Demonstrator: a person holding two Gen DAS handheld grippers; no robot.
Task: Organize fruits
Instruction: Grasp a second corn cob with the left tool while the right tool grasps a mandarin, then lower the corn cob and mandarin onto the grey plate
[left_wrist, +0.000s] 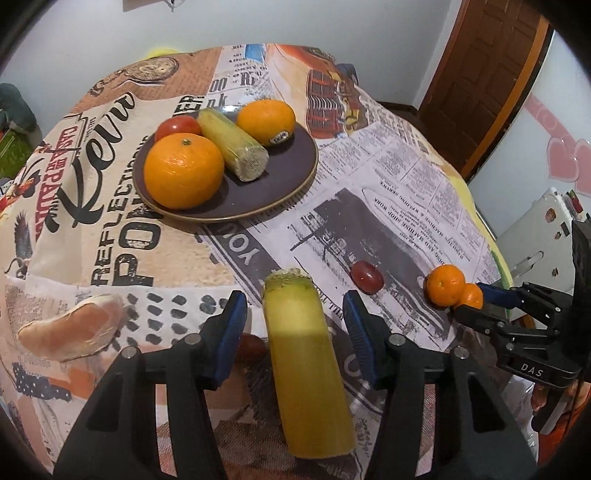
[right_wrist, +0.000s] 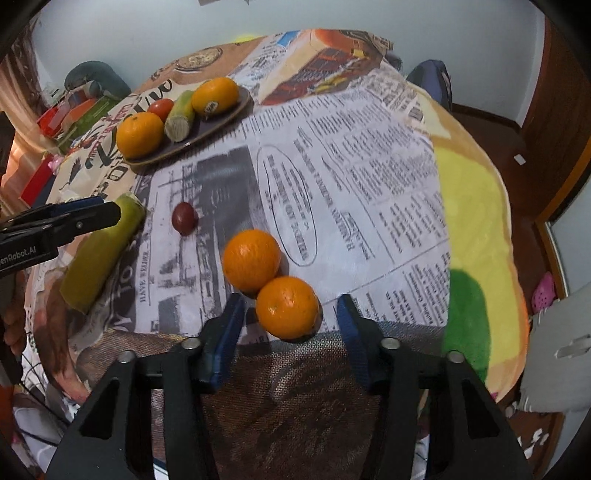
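Note:
A dark plate (left_wrist: 280, 181) at the back holds two oranges (left_wrist: 183, 170), a tomato (left_wrist: 176, 126) and a husked corn cob (left_wrist: 233, 144). My left gripper (left_wrist: 294, 317) is open, its jaws on either side of a second corn cob (left_wrist: 304, 369) lying on the cloth. My right gripper (right_wrist: 290, 322) is open around the nearer of two loose oranges (right_wrist: 287, 307); the other orange (right_wrist: 251, 260) touches it just beyond. A small dark red fruit (right_wrist: 183, 218) lies between the cob and the oranges.
The table wears a newspaper-print cloth (right_wrist: 351, 177) that drops off at the right. A wrapped pale piece of food (left_wrist: 72, 326) lies at the left. Boxes (right_wrist: 66, 114) stand past the table's far left edge. A wooden door (left_wrist: 480, 74) is at the right.

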